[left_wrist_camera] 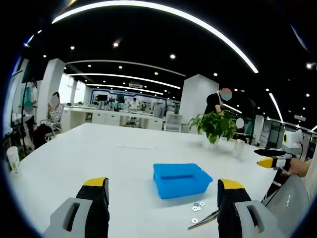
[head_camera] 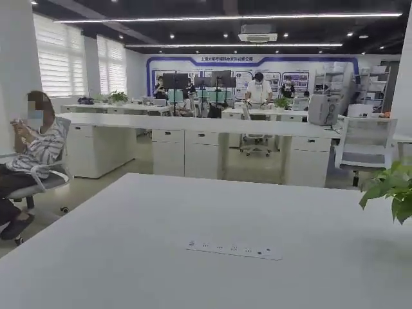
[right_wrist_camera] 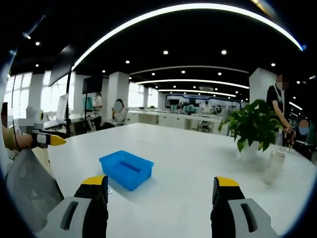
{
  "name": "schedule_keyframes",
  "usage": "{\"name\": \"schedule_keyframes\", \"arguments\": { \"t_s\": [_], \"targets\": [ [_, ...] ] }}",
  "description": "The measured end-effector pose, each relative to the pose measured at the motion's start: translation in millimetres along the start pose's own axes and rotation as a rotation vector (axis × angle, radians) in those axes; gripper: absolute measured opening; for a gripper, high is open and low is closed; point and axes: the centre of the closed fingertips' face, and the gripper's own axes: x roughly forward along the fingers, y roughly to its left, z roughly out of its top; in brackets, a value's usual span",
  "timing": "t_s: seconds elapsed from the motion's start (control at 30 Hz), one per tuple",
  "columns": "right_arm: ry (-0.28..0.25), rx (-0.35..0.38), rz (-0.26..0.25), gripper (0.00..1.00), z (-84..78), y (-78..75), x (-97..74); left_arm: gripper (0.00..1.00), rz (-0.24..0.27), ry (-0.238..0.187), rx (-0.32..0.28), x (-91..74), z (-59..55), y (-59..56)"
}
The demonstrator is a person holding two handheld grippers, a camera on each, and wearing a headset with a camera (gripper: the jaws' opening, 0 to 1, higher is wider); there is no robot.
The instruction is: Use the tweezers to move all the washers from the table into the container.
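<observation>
Left gripper (left_wrist_camera: 162, 183) and right gripper (right_wrist_camera: 160, 181) jaws are wide apart, empty. Small ring-shaped washers (left_wrist_camera: 197, 206) lie between the left jaws, beside a rectangular blue plastic container (left_wrist_camera: 179, 179). Possibly thin metal tweezers (left_wrist_camera: 204, 221) alongside.

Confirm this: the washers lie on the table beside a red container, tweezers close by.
Wrong colour: the container is blue, not red, as the left gripper view shows. The washers do lie on the table beside it, with the tweezers close by.

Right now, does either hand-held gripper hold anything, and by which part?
Nothing is held. The left hand-held gripper and the right hand-held gripper both stand open with empty jaws; the tweezers lie beside the washers.
</observation>
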Motion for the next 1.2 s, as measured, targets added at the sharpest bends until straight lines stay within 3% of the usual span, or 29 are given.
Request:
{"name": "schedule_keyframes", "arguments": {
  "t_s": [0.13,0.23,0.33,0.43,1.2],
  "targets": [
    [-0.014,0.007,-0.002,0.84,2.4,-0.5,-0.5,0.92,-0.005,-0.002,0.005,-0.2,0.7,-1.1],
    [-0.027,0.008,-0.003,0.85,4.8,-0.8,-1.1,0.94,-0.050,-0.088,-0.014,-1.6,15.9,-10.0],
    [-0.029,0.015,-0.003,0.85,4.5,-1.6,-1.0,0.94,-0.046,-0.086,-0.010,-2.0,15.6,-9.2],
    [-0.033,0.015,-0.006,0.85,5.4,-1.8,-1.0,0.94,-0.037,-0.054,-0.004,0.0,9.5,-7.3],
    [-0.013,0.003,-0.002,0.85,-1.4,-1.8,-0.3,0.92,-0.029,-0.038,0.007,-0.1,5.8,-6.5]
  ]
}}
